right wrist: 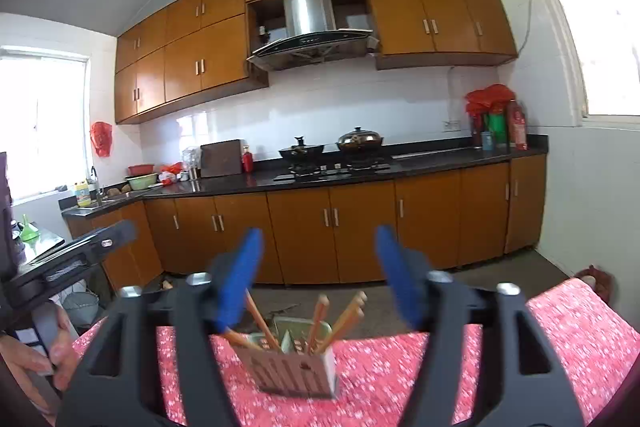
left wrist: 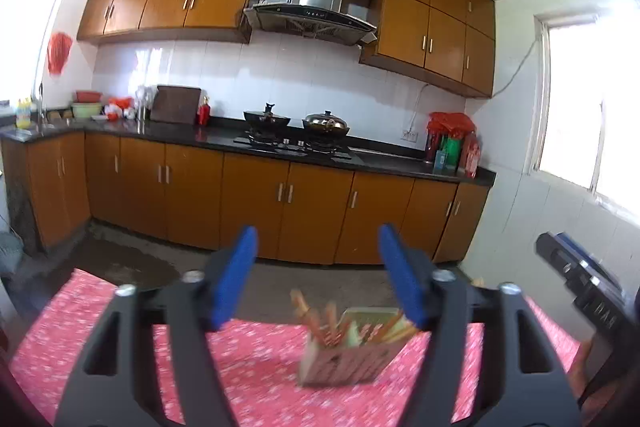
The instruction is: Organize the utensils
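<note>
I hold both my left gripper (left wrist: 318,279) and right gripper (right wrist: 318,277) spread apart and empty above the small rectangular utensil box (right wrist: 294,371), where wooden chopsticks (right wrist: 320,319) already stand, so the sorting seems nearly finished.

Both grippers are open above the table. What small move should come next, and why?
Probably lower the right gripper toward the chopsticks standing in the holder. Both grippers are open and empty, and the holder sits just below and ahead of the right one, on the red tablecloth.

A table (right wrist: 580,339) covered in a red floral cloth (left wrist: 248,367) carries one thing. A rectangular utensil holder (right wrist: 294,373) with chopsticks (right wrist: 320,323) stands on it, toward the 12 o'clock edge.
</note>
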{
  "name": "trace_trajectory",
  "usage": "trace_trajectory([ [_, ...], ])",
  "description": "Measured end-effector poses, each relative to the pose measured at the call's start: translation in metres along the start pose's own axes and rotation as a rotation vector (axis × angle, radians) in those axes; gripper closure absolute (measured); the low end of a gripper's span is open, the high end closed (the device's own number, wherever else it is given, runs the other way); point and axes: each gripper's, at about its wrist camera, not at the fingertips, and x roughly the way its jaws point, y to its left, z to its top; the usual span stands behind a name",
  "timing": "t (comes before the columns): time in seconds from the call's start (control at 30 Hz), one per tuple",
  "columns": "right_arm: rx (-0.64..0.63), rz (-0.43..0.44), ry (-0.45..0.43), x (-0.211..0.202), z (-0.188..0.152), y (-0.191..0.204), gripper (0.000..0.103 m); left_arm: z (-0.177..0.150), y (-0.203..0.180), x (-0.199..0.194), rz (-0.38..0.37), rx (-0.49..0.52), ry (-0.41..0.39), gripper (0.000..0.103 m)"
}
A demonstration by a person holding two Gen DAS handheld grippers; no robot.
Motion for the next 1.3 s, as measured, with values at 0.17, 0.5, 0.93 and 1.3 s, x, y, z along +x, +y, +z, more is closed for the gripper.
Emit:
trace_trajectory([
  [0.17,-0.031,-0.055,0.027,-0.033,-0.031,-0.002,0.004,-0.033,0.009,-0.052,0.03,0.059,0.009,0.004],
  [0.5,-0.037,-0.153,0.077,-0.076,-0.082,0.009,0.002,-0.104,0.015,-0.106,0.139,0.102,0.056,0.004],
  [0.93,-0.103,-0.145,0.168,-0.098,-0.144,0.03,0.002,-0.167,0.007,-0.139,0.155,0.174,0.066,0.004],
  [1.3,-0.064,-0.168,0.202,-0.109,-0.172,0.025,0.002,-0.198,0.013,-0.141,0.144,0.141,0.12,0.004],
])
